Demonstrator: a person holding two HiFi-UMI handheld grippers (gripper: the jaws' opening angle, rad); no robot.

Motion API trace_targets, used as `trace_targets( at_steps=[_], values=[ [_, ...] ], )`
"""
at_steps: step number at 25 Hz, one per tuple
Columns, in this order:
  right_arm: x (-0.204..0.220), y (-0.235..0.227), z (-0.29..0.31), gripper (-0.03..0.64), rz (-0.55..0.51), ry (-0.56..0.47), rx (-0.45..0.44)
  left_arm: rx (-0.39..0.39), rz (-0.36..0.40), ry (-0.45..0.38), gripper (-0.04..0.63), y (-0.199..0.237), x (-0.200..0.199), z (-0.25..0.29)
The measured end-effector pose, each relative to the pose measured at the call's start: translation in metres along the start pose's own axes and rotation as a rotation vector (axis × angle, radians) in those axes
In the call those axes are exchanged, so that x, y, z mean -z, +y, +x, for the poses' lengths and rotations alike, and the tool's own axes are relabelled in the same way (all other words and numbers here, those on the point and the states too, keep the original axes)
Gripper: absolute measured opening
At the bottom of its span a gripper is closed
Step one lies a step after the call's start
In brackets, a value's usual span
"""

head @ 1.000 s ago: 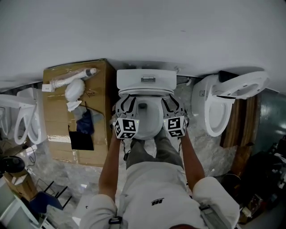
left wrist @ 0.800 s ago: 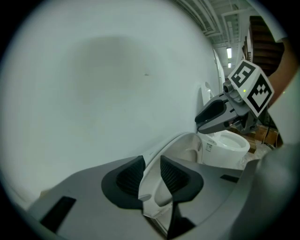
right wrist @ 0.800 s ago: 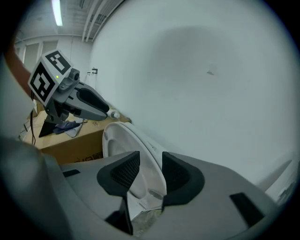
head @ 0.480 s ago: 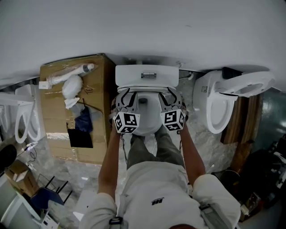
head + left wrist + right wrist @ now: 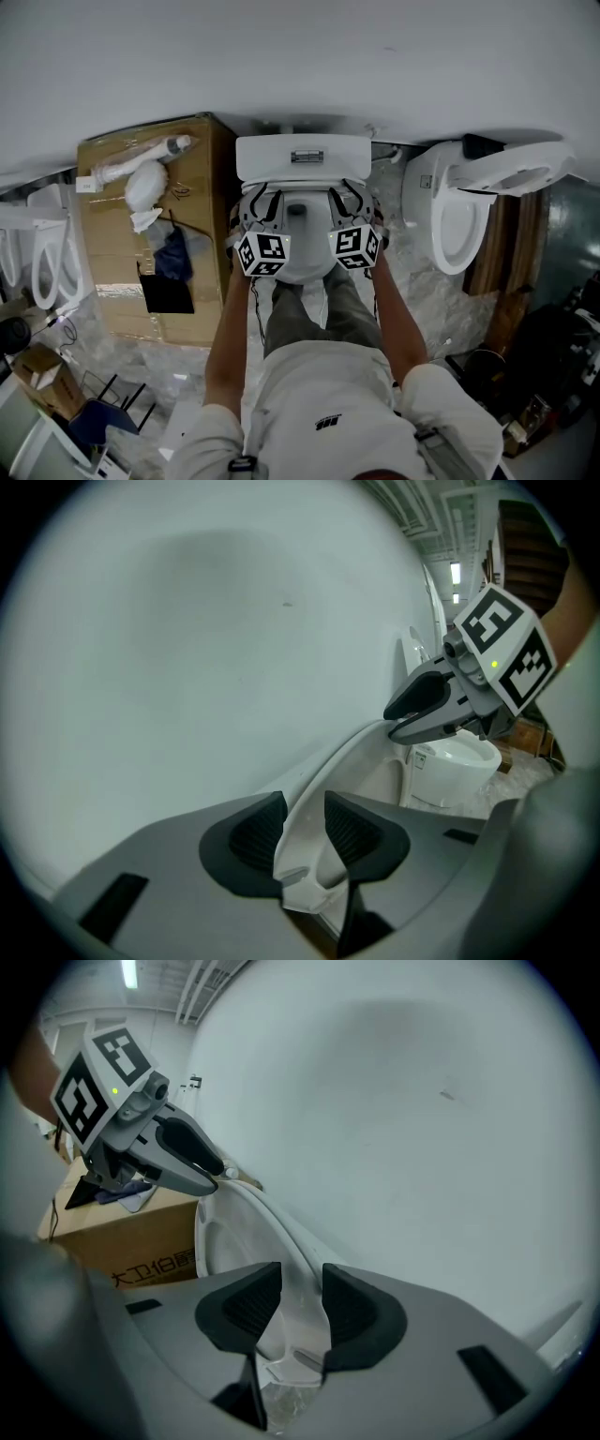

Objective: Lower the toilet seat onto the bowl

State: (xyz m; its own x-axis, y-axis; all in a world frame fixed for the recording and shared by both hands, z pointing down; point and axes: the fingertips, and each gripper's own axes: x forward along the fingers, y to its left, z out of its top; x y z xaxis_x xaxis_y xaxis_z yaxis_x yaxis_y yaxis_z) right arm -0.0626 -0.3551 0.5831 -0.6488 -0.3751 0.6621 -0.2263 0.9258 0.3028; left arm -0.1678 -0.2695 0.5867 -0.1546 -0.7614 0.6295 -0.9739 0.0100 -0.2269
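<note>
1 wall [image 5: 300, 56], pale, at 12 o'clock. 1 cardboard box [image 5: 202, 187], just beside centre toilet [image 5: 303, 157] at 9 o'clock, dark cloth [image 5: 173, 258] on top. 1 second toilet [image 5: 448, 220] at 3 o'clock, own seat up. 1 toilet seat [image 5: 300, 825], tilted, partly raised over centre bowl. 2 tools: left tool [image 5: 265, 204], jaws just opening, seat rim between pads, touching both; right tool [image 5: 352, 202], jaws just closing, narrow, clamped on opposite rim.

The floor [image 5: 427, 309] is pale, with crinkled clear plastic over it. A white toilet [image 5: 303, 157] stands on it against the wall. A large cardboard box [image 5: 112, 272] sits just beside the toilet at the picture's left, and a second toilet [image 5: 441, 225] stands near at the right. A small box [image 5: 42, 375] sits at the lower left.
</note>
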Motion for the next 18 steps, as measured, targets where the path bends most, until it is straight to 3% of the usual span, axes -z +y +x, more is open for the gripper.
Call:
trace_targets(
  at_steps=[18],
  values=[
    [0.011,0.013,-0.021,0.118,0.043,-0.016,0.066,0.035,0.016,-0.016,0.129,-0.016,0.009,-0.014]
  ],
)
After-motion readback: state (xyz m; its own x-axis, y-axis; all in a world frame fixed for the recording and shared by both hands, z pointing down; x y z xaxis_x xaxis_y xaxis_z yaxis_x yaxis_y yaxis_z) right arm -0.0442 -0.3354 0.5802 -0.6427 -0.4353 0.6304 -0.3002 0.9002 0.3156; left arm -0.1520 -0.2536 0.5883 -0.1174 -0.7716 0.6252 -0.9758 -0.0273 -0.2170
